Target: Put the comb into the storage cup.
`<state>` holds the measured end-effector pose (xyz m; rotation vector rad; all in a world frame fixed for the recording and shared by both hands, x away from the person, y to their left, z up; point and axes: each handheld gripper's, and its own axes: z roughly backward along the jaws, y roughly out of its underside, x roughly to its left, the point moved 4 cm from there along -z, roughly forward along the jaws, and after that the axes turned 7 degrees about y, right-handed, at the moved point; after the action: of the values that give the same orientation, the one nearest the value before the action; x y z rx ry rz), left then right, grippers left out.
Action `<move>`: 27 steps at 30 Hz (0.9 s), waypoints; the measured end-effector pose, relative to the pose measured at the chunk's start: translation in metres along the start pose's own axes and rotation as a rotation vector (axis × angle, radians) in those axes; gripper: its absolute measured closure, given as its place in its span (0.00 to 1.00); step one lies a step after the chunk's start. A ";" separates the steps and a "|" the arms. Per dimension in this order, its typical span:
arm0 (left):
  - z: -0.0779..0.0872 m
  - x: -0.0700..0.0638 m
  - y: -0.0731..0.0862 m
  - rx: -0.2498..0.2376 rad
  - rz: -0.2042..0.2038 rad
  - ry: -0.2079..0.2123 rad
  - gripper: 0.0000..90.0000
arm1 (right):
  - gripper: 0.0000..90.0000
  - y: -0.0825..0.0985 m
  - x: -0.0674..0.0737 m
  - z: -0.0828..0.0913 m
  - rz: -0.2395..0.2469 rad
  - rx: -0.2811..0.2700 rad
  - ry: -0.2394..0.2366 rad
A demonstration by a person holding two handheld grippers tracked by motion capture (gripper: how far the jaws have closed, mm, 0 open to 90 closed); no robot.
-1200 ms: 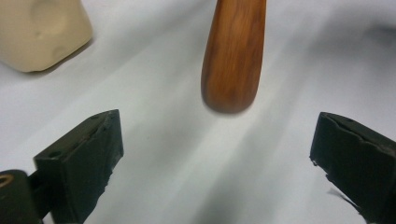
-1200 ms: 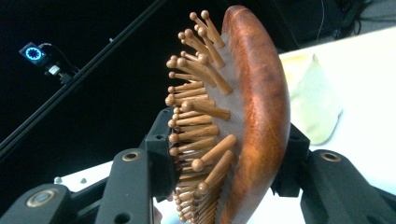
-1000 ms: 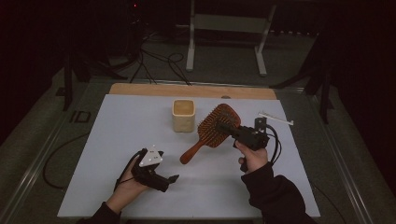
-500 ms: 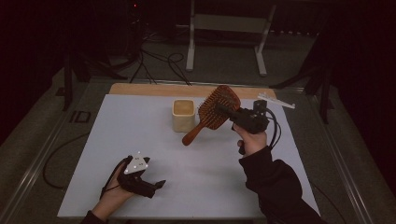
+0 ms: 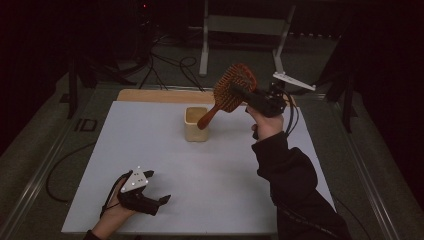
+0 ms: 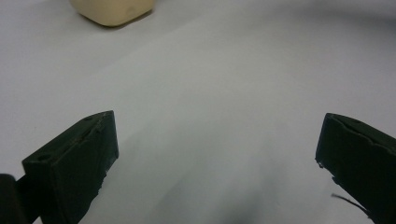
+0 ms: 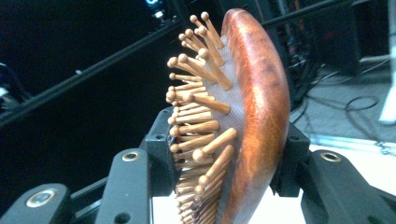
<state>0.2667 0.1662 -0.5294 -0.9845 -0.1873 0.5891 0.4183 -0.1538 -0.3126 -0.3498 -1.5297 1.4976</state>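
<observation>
My right gripper (image 5: 246,96) is shut on the head of a wooden hairbrush (image 5: 231,91), held up in the air over the far part of the table. The brush handle slants down to the left, its tip over a cream square cup (image 5: 196,124). In the right gripper view the brush head (image 7: 254,107) stands on edge between the jaws, bristles to the left. My left gripper (image 5: 161,204) lies low near the front left edge of the white table (image 5: 150,150), open with nothing between its jaws. In the left gripper view the cup (image 6: 112,10) shows far ahead.
A wooden strip (image 5: 150,95) runs along the table's far edge. Cables (image 5: 170,62) and a metal stand (image 5: 240,30) lie on the floor beyond. The person's dark sleeve (image 5: 290,180) crosses the right half of the table.
My right gripper has lifted the hairbrush off the table and carried it up and away, handle now over the cup. My left gripper has drawn back toward the front edge.
</observation>
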 end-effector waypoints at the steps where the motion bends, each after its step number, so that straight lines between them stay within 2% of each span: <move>1: 0.000 0.000 0.000 -0.004 0.000 0.001 0.00 | 0.58 -0.002 0.000 -0.004 0.011 -0.002 0.013; 8: 0.000 -0.002 0.000 -0.015 -0.004 0.008 0.00 | 0.58 -0.006 -0.003 -0.033 0.049 0.020 0.066; 11: 0.001 -0.003 -0.001 -0.024 -0.006 0.012 0.00 | 0.58 -0.006 -0.005 -0.039 0.044 0.017 0.073; 12: 0.001 -0.003 -0.001 -0.026 -0.004 0.015 0.00 | 0.58 -0.004 -0.007 -0.047 0.040 0.021 0.079; 16: 0.001 -0.004 -0.002 -0.030 -0.013 0.020 0.00 | 0.58 0.002 -0.011 -0.061 0.044 0.039 0.100; 22: 0.002 -0.004 -0.002 -0.030 -0.014 0.024 0.00 | 0.58 0.011 -0.015 -0.078 0.030 0.064 0.113; 27: 0.001 -0.006 -0.003 -0.034 -0.016 0.032 0.00 | 0.58 0.020 -0.016 -0.092 0.039 0.090 0.129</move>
<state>0.2622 0.1627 -0.5256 -1.0242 -0.1769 0.5570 0.4885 -0.1035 -0.3537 -0.4171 -1.3573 1.5386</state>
